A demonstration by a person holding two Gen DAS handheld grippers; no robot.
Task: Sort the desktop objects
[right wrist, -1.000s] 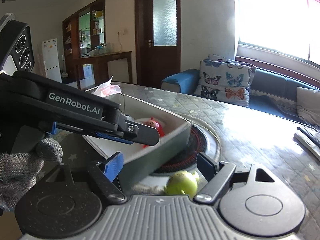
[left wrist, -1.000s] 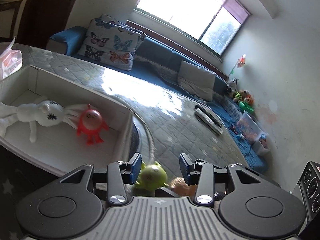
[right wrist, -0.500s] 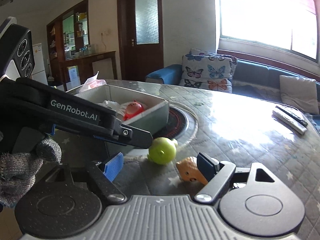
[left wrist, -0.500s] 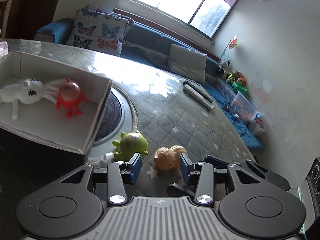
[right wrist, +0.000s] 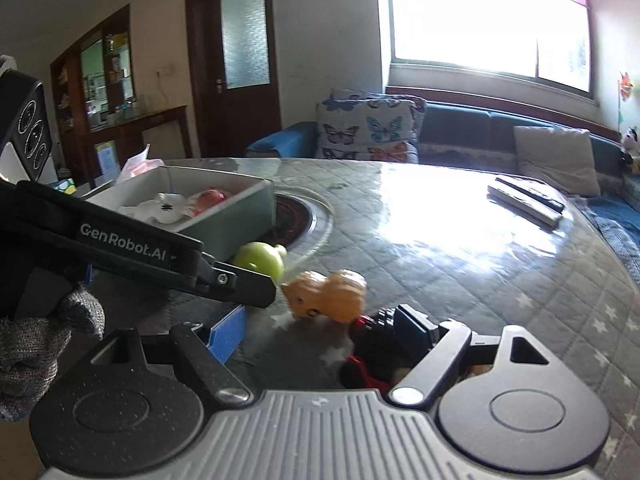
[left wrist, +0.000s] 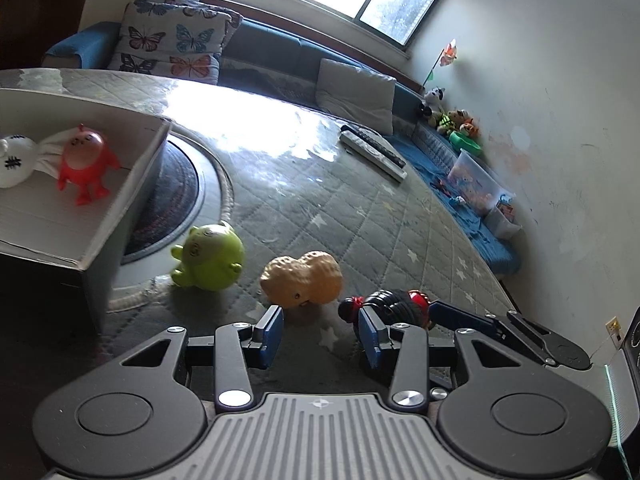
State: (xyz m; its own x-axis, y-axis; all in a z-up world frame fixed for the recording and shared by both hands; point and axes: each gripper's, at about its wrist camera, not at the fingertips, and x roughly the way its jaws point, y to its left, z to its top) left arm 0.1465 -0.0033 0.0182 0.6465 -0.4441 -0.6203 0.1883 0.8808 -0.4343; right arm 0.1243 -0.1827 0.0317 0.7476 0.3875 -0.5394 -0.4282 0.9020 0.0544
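A white box [left wrist: 132, 184] holds a red toy [left wrist: 82, 160] and a white plush [left wrist: 16, 158]. On the quilted table lie a green toy [left wrist: 210, 256], an orange peanut toy [left wrist: 304, 278] and a black-and-red toy [left wrist: 390, 304]. My left gripper [left wrist: 320, 334] is open and empty, just short of the peanut toy. My right gripper [right wrist: 324, 330] is open, close over the black-and-red toy [right wrist: 374, 340], with the peanut toy [right wrist: 328, 294] just beyond. The box [right wrist: 236, 216] and the green toy [right wrist: 262, 262] show behind the left gripper's arm.
A round dark hotplate [left wrist: 168, 196] is set in the table beside the box. Two remotes [left wrist: 372, 150] lie at the far side. A sofa with a butterfly cushion [left wrist: 172, 46] runs behind the table. A tissue pack [right wrist: 138, 164] sits behind the box.
Both grippers have pulled back and away from the box. The peanut toy and then the black-and-red toy have come into view. The green toy now lies further off.
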